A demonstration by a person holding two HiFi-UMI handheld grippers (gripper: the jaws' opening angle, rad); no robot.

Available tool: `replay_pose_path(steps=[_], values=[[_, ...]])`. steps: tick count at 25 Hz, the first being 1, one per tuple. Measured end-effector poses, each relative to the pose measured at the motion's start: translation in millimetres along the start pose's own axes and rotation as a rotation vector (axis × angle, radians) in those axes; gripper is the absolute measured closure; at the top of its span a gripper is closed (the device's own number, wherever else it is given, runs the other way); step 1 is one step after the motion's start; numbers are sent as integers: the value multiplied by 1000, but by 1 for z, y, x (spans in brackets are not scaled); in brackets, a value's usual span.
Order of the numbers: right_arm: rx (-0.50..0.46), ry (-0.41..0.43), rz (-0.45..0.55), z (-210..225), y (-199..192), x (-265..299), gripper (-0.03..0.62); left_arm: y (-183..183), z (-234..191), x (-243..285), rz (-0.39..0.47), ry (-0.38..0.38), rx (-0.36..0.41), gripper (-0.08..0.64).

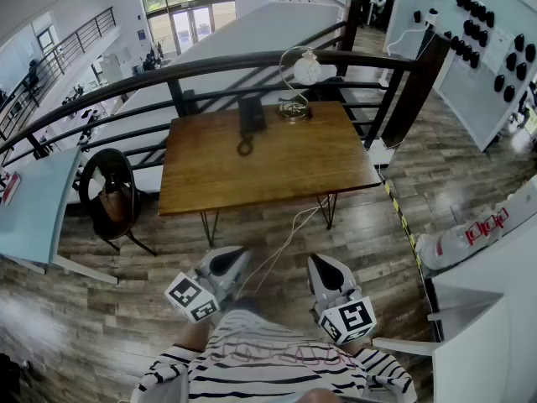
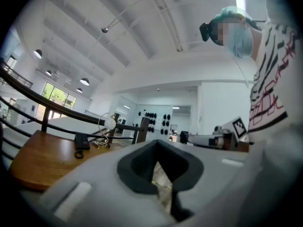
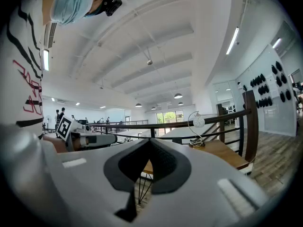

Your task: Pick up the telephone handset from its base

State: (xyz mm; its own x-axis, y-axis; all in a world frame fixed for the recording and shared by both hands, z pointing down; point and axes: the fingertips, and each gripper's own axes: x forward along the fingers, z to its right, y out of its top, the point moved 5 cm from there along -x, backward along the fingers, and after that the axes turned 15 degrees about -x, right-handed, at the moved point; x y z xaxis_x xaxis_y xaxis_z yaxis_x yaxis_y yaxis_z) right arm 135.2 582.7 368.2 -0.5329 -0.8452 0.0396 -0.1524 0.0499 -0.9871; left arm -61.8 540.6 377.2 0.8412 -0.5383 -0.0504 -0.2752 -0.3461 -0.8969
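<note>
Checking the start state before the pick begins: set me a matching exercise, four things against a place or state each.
Things:
1. telephone
2. lamp
3. chair
4. left gripper

Places or states:
A. stands off the left side of the table
B. shut and empty, short of the table
C. white globe, at the table's far edge
D. black, lying on the table's far edge

Pairs: 1-D, 2-C, 3-A, 4-B

Well ahead of the left gripper [image 1: 237, 257] and right gripper [image 1: 319, 263], the telephone [image 1: 251, 114] is too small and dark to make out its parts.
</note>
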Motion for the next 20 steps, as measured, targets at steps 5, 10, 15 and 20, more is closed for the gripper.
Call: replay_pose_path(steps=[5, 10, 15, 20], values=[[-4, 5, -1, 2, -2, 12, 591, 4, -11, 5, 10, -2, -2, 558], [29, -8, 8, 9, -9, 32, 590, 10, -34, 17, 9, -38, 5, 558], [78, -37, 10, 16, -14, 71, 589, 19, -77, 32, 0, -58, 1, 558], [84, -83, -2, 21, -13, 132, 534, 45, -137, 39, -19, -89, 3, 557]])
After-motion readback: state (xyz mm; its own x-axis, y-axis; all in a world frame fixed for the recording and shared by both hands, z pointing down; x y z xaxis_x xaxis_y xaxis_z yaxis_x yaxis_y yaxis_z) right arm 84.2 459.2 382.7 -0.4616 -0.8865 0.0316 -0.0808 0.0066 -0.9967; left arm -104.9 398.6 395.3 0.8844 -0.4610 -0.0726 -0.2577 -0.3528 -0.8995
